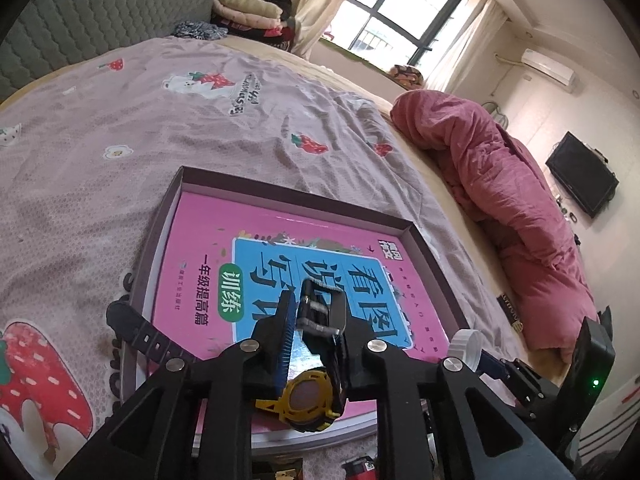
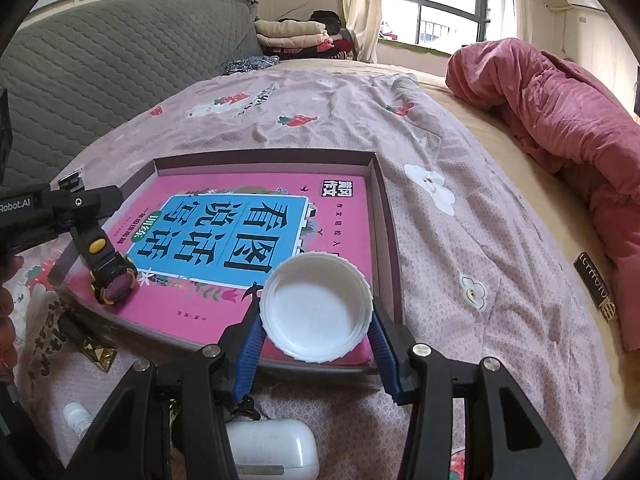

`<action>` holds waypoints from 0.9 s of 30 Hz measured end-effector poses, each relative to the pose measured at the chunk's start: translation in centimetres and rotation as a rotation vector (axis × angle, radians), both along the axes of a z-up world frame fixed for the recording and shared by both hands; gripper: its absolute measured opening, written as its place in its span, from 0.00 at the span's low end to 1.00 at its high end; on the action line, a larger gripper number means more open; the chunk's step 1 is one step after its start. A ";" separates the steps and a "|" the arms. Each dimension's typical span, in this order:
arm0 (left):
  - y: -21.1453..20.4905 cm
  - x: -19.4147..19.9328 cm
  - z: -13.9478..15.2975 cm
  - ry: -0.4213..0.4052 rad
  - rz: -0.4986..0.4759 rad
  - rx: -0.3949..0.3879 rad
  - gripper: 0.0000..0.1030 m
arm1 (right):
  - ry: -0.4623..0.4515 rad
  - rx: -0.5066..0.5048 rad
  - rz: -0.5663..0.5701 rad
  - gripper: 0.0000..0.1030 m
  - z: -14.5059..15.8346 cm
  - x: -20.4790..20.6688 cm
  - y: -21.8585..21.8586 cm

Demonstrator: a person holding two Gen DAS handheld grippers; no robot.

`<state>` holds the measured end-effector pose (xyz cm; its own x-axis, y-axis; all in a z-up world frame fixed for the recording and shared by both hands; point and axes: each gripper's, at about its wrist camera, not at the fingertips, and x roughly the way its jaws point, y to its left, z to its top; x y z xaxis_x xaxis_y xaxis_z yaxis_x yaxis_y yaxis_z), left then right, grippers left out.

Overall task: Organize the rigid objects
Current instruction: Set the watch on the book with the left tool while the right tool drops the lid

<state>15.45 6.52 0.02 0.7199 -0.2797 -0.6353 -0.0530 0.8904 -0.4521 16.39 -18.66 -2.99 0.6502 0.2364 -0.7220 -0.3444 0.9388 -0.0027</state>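
Observation:
A shallow box (image 1: 434, 264) (image 2: 386, 216) lies on the bed with a pink book (image 1: 200, 264) (image 2: 340, 208) inside. My left gripper (image 1: 312, 344) is shut on a yellow and black watch (image 1: 310, 396), holding it by its strap, with the dial low over the book's near left corner. The watch and left gripper also show in the right wrist view (image 2: 114, 280). My right gripper (image 2: 316, 332) is shut on a white plastic lid (image 2: 316, 306), held over the box's near edge. The lid also shows in the left wrist view (image 1: 466, 346).
A white earbud case (image 2: 272, 450), a small white bottle (image 2: 78, 418) and a gold wrapped item (image 2: 98, 350) lie on the bedspread in front of the box. A rolled red quilt (image 2: 560, 128) lies along the right. A grey padded headboard (image 2: 100, 64) stands behind.

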 end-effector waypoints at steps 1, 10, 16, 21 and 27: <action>0.0 0.0 0.0 -0.002 0.000 0.004 0.20 | 0.001 0.000 0.000 0.48 0.0 0.0 0.0; 0.4 -0.3 0.2 0.001 0.010 0.008 0.35 | 0.004 0.008 0.001 0.49 0.2 -0.2 -0.3; 0.2 -0.6 0.6 -0.011 -0.004 0.013 0.37 | -0.002 0.002 -0.001 0.49 0.2 -0.2 -0.2; -0.2 -0.9 1.1 -0.029 -0.019 0.033 0.46 | -0.007 -0.005 -0.007 0.49 0.2 -0.3 -0.2; -0.2 -1.2 1.4 -0.039 -0.005 0.046 0.52 | -0.008 -0.005 -0.010 0.49 0.2 -0.4 -0.2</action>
